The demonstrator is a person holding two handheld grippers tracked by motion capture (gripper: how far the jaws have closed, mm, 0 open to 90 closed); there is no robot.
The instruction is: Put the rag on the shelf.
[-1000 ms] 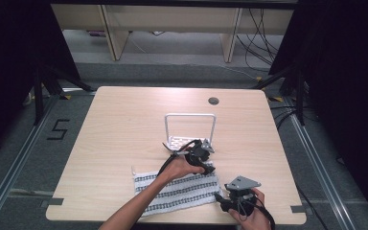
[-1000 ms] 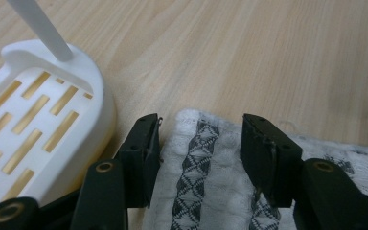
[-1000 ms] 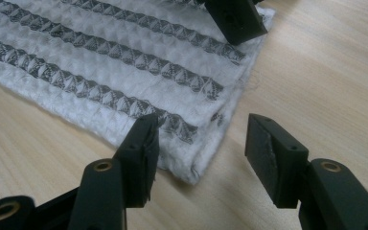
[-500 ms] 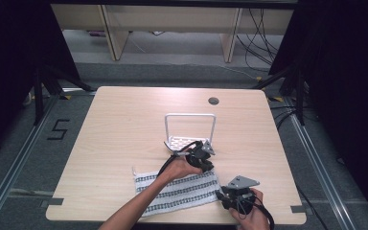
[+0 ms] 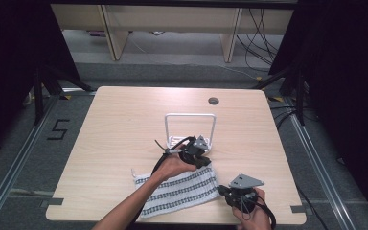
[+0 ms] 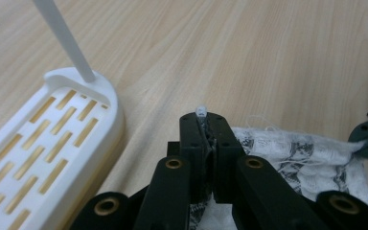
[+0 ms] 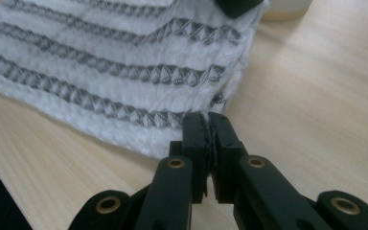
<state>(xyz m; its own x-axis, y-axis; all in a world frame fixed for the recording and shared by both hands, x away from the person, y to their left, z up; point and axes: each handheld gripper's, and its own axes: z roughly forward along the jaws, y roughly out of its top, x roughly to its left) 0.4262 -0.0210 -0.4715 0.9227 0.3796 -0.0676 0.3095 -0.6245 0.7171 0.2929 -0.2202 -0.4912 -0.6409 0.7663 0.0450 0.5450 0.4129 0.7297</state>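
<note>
A white cloth with dark patterned stripes [image 5: 179, 189] lies flat near the table's front edge. My left gripper [image 5: 206, 162] is shut on the cloth's far right corner; in the left gripper view a tuft of cloth [image 6: 258, 139] pokes out between the closed jaws of the left gripper [image 6: 204, 120]. My right gripper [image 5: 222, 190] is shut on the cloth's near right corner, and the right gripper view has the right gripper [image 7: 207, 122] pinching the cloth's edge [image 7: 124, 72]. Both corners sit low over the table.
A white slotted rack [image 5: 190, 125] with an upright wire frame stands just behind the left gripper, close to it [image 6: 38, 139]. A round cable hole [image 5: 213, 101] sits at the table's back. The front table edge [image 5: 172, 220] is close to the cloth.
Both grippers keep their hold on the cloth's right corners. The right gripper has shifted very slightly; the cloth lies much as before.
</note>
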